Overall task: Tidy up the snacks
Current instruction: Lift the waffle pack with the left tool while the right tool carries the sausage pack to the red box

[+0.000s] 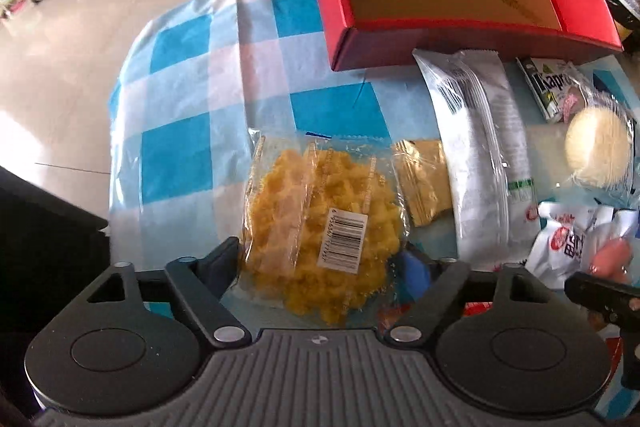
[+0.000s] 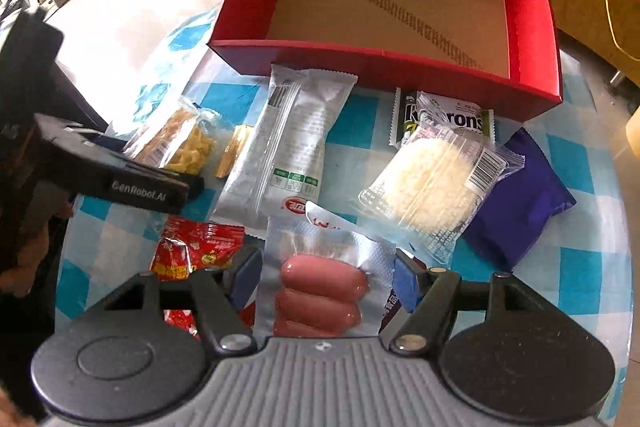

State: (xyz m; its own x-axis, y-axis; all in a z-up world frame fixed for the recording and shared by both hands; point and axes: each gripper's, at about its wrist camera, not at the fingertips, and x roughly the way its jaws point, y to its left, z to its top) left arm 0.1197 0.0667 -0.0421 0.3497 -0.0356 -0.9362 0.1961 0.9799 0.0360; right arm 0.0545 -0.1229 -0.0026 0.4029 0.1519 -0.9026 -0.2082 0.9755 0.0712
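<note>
A clear bag of yellow crunchy snack (image 1: 320, 211) lies on the blue checked cloth (image 1: 180, 107). My left gripper (image 1: 320, 263) points down over it, and its pads touch the wrapper on both sides. From the right wrist view, the left gripper (image 2: 132, 183) sits over the same yellow bag (image 2: 188, 143). My right gripper (image 2: 326, 279) is shut on a silver pack of pink sausages (image 2: 320, 287). The red box (image 2: 360, 59) stands open behind the snacks, its brown floor bare.
Between the grippers and the box lie a long silver packet (image 2: 288, 147), a clear bag with a white rice cake (image 2: 432, 179), a green-and-white packet (image 2: 452, 119), a purple pouch (image 2: 524, 195), a small gold packet (image 1: 424, 183) and a red wrapper (image 2: 192, 251). Floor and wooden furniture surround the table.
</note>
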